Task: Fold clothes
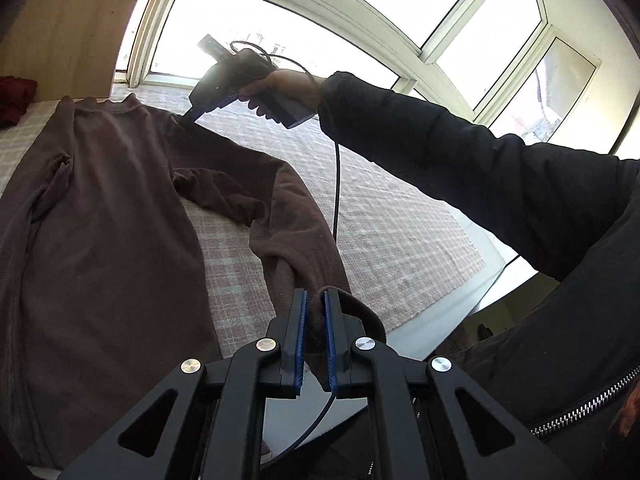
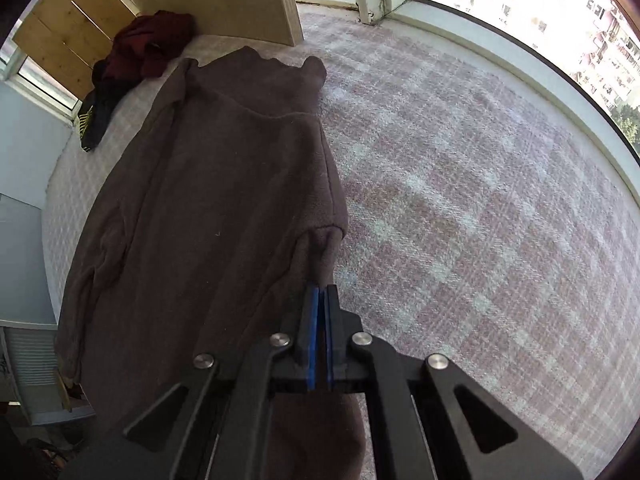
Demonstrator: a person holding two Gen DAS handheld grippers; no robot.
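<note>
Brown knit long-sleeved sweater lies flat on pink plaid cover. My left gripper clamps sleeve cuff; right gripper pinched shut on shoulder fold, anchoring pivot so I can swing sleeve across body.

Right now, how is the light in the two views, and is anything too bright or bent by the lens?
Left wrist view: the window is blown out white, and the right gripper and the hand holding it are dark against it. Right wrist view: light is even, the brown sweater and checked cover show clearly. Both views: frames curve strongly at the edges.
</note>
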